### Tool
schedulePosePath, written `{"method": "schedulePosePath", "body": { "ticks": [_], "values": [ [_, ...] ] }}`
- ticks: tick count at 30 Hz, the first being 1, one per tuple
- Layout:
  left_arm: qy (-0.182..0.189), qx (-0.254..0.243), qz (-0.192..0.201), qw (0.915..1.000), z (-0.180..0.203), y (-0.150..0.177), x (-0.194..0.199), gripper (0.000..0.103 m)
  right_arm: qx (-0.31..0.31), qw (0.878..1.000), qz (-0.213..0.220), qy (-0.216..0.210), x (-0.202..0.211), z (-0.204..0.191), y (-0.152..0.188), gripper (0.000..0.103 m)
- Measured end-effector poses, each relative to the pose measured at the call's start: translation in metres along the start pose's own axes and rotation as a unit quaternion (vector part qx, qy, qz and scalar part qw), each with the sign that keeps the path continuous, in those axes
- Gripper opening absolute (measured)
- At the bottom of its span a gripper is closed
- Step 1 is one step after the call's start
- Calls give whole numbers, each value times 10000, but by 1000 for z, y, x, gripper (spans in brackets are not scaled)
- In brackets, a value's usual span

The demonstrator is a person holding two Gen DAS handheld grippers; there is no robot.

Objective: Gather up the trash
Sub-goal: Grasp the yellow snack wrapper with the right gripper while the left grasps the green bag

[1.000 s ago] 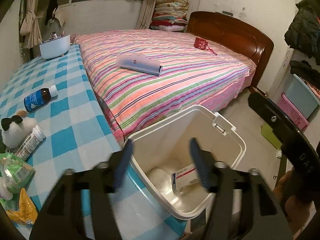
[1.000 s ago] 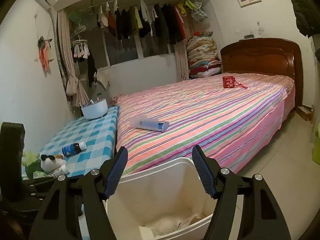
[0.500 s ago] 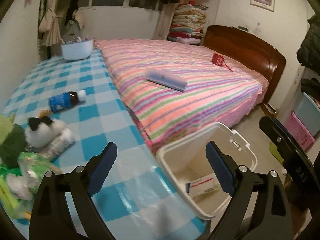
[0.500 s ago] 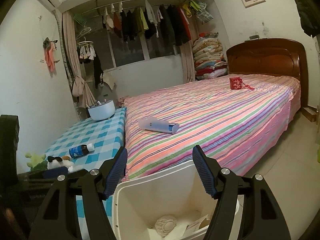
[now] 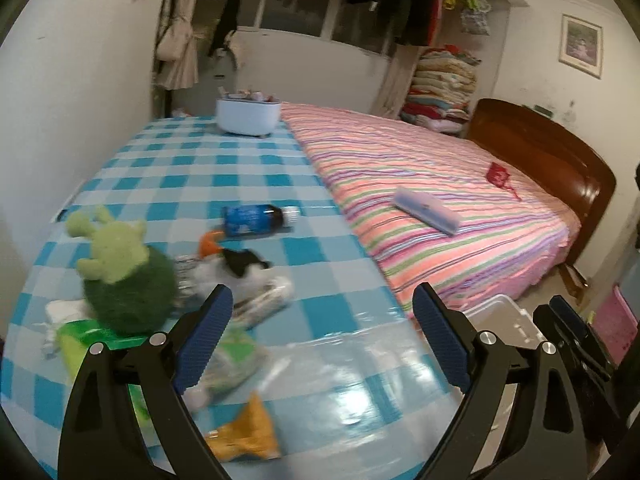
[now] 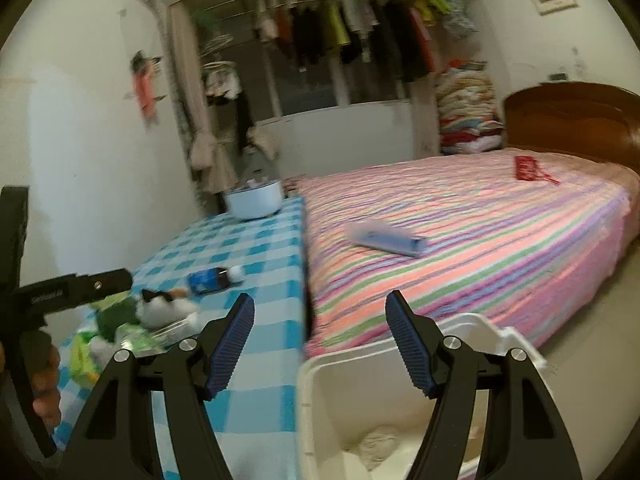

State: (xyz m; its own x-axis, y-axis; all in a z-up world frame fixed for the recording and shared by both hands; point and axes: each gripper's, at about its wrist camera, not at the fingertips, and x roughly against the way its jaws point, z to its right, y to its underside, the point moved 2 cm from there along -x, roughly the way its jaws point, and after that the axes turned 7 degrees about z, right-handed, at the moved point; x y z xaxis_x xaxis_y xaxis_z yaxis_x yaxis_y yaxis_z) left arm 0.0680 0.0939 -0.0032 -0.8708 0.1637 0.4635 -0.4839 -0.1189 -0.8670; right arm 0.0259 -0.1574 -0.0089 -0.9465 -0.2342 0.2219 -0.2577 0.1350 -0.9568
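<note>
My left gripper is open and empty above the blue checked table. Under it lie a clear plastic bottle, green packets, an orange wrapper and crumpled white paper. A brown bottle with a blue label lies further back. My right gripper is open and empty above the white bin, which holds crumpled paper. The bin's rim also shows in the left wrist view.
A green plush toy and a white plush with black glasses sit among the trash. A white tub stands at the table's far end. The striped bed carries a lilac case and a red pouch.
My left gripper has swung left from over the bin to over the table's trash and has opened wider. My right gripper stays open over the bin, turned slightly left.
</note>
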Motion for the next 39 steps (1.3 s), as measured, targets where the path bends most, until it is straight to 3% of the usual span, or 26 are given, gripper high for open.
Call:
{"method": "schedulePosePath", "body": {
  "ticks": [9,18,22,25,30,34,36,39],
  "values": [
    [-649,-5,68,9979,-61,3,31,90,315,9924,-430,-1111,-23,-77,21,67],
    [-1258,487,108,9908,-132,10,61,90,694,9649,-985,-2335,-29,-155,52,67],
    [-1465,596,19,9874,-153,17,67,90,811,9561,-1311,-2492,-36,-176,68,66],
    [-1542,638,-29,9860,-163,22,74,90,907,9540,-1594,-2372,-48,-187,80,67],
    [-1628,429,-271,9854,-170,34,79,90,883,9500,-2005,-2222,-65,-194,95,67],
    [-1595,389,-522,9850,-176,46,76,90,712,9396,-2408,-2326,-77,-196,106,66],
    [-1480,465,-662,9857,-179,50,73,90,664,9369,-2483,-2371,-81,-197,108,49],
    [-1336,599,-820,9858,-182,56,68,90,675,9381,-2389,-2417,-80,-198,104,37]
  ]
}}
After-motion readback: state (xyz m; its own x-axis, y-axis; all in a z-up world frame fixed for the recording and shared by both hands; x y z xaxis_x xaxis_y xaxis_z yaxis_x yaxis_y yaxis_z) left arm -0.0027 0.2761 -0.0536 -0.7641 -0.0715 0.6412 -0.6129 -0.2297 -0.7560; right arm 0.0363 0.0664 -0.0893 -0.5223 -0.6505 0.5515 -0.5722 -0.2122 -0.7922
